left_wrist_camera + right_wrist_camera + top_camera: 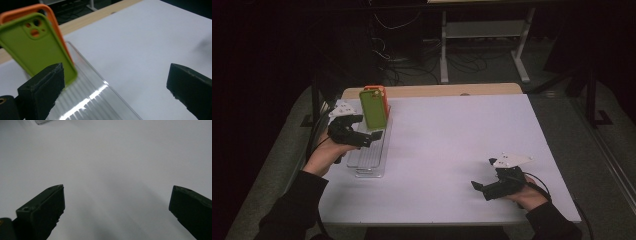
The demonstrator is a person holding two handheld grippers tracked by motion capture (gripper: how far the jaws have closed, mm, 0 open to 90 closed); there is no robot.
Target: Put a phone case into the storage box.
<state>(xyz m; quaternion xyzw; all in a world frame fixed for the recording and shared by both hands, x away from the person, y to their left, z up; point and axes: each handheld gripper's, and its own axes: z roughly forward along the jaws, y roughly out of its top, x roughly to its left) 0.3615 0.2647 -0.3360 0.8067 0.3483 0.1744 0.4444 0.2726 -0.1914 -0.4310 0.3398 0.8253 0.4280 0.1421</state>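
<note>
A green phone case stands upright in a clear slotted rack at the table's left, with an orange phone case right behind it. In the left gripper view the green case leans in the rack, the orange case behind it. My left gripper hovers open over the rack just in front of the green case, holding nothing. My right gripper rests open low over the bare table at the front right, with nothing between its jaws.
The white table has a wooden strip along its far edge. Behind it stand a desk frame and loose cables on a dark floor.
</note>
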